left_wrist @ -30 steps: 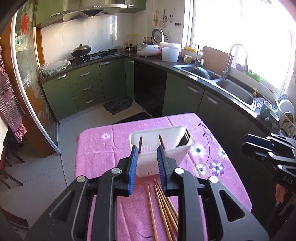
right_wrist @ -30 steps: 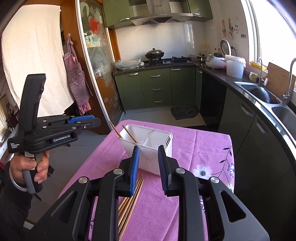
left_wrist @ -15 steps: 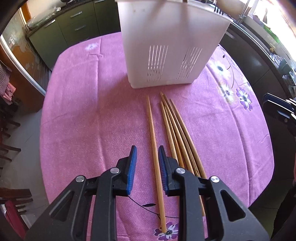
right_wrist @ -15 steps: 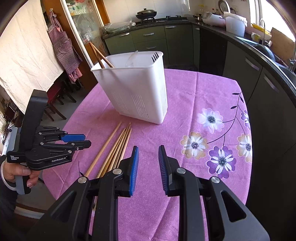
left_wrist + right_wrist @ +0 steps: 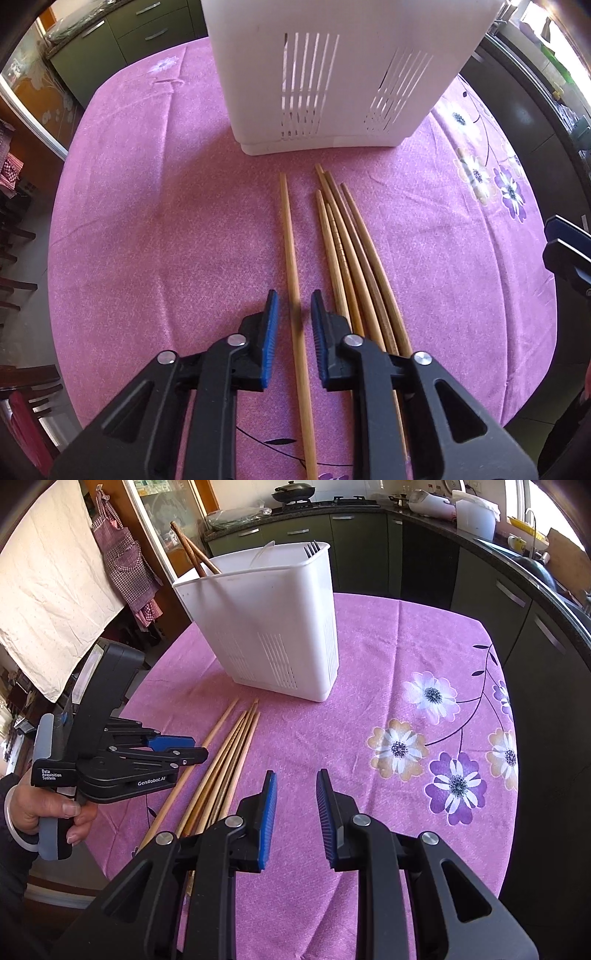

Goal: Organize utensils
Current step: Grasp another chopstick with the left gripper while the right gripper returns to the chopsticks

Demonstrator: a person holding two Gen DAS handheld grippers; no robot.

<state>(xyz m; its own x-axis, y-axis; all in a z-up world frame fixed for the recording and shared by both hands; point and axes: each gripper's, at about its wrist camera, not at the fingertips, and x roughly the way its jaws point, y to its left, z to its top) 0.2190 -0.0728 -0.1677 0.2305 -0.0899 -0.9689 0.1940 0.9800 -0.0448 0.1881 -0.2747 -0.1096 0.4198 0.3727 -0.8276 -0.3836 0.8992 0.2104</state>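
Chopstick [image 5: 291, 254] lies alone on the pink worktop [image 5: 147, 221], running 6 to 12 toward the holder [image 5: 332, 74], between the closing left tongs [image 5: 293, 314]; right tongs [image 5: 295, 794] hover apart, empty, at 3 o'clock of the bundle [image 5: 225, 760].

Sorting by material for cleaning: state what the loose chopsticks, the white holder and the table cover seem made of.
Chopsticks: likely bamboo or wood, matte tan, faint grain.
Holder: probably plastic, smooth, slightly glossy, moulded vent slots.
Table cover: fabric, apparently soft and napped, printed flowers, small creases.
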